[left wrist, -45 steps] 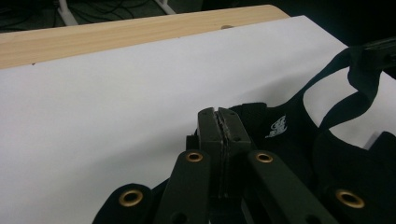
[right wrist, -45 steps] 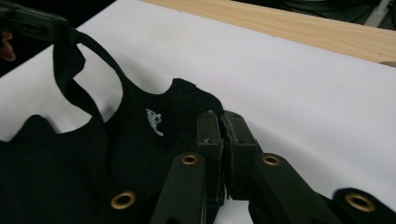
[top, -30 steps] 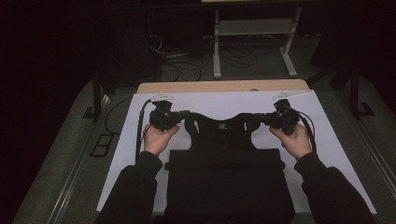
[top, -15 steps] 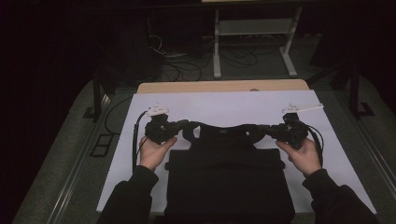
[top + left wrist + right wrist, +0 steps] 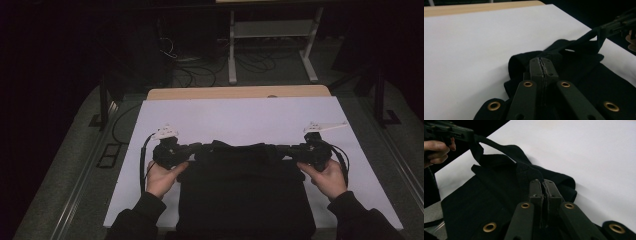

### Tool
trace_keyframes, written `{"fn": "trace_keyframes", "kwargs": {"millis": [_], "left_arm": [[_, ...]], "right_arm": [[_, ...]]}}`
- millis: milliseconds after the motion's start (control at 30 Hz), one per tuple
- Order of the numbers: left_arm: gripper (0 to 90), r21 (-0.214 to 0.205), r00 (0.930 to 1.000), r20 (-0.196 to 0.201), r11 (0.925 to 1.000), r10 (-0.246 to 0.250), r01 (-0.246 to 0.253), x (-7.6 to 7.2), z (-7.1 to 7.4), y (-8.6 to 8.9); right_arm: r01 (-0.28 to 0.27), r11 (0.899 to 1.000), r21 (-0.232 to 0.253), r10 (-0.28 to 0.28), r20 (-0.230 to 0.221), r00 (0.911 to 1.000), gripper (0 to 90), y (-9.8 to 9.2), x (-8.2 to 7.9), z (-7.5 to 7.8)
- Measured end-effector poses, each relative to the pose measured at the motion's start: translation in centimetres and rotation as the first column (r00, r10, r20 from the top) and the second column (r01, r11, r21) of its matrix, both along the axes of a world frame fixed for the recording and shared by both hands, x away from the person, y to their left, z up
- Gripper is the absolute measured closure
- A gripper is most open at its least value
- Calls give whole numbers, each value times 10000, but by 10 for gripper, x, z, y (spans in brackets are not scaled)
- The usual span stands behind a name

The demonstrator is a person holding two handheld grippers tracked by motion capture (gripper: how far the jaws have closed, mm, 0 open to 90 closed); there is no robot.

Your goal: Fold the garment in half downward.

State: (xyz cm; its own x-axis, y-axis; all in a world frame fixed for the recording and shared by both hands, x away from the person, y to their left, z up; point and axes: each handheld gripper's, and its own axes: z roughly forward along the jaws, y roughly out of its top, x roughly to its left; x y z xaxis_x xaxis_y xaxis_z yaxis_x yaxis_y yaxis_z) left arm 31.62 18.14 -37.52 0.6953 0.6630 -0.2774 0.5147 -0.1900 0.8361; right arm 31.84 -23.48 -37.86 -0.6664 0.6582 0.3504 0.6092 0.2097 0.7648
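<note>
White-topped table [image 5: 240, 120], wood strip at far edge, dark room with cables and a metal stand [image 5: 272, 42] behind. Black garment [image 5: 245, 195] lies flat at near edge, long axis near-to-far, straps far. Left gripper [image 5: 192, 148] and right gripper [image 5: 285, 150] fingers each closed on a strap.

Your garment [image 5: 245, 195] is matt black cloth, its woven straps [image 5: 526, 173] coarser than the smooth body. Under it the sheet [image 5: 240, 117] looks like smooth, matt white paper or plastic; beyond the sheet's far edge shows a pale wood tabletop [image 5: 235, 92]. Your left gripper [image 5: 543, 71] and right gripper [image 5: 544, 192] have dull, dark plastic-looking jaws with shiny brass-coloured rivets [image 5: 527, 83], pressed together on the cloth
</note>
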Motion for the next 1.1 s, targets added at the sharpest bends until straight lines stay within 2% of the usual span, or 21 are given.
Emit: {"fn": "trace_keyframes", "kwargs": {"millis": [167, 433, 800, 1100], "left_arm": [[881, -10, 9996, -203, 9998, -210, 209, -8, -9, 3], [881, -387, 9987, -435, 9989, -278, 262, -21, -16, 9], [881, -205, 9946, -681, 9968, -789, 777, -42, -21, 7], [881, -51, 9932, -781, 9962, -868, 867, -56, -24, 10]], "right_arm": [[-200, 9997, 117, 203, -319, 9993, 850, -1, -6, -4], [-518, 9985, 182, 528, -603, 9968, 850, 0, -20, -10], [-910, 9955, 258, 931, -980, 9908, 849, -1, -39, -16], [-1152, 9930, 263, 1176, -1206, 9857, 848, 0, -52, -19]]}}
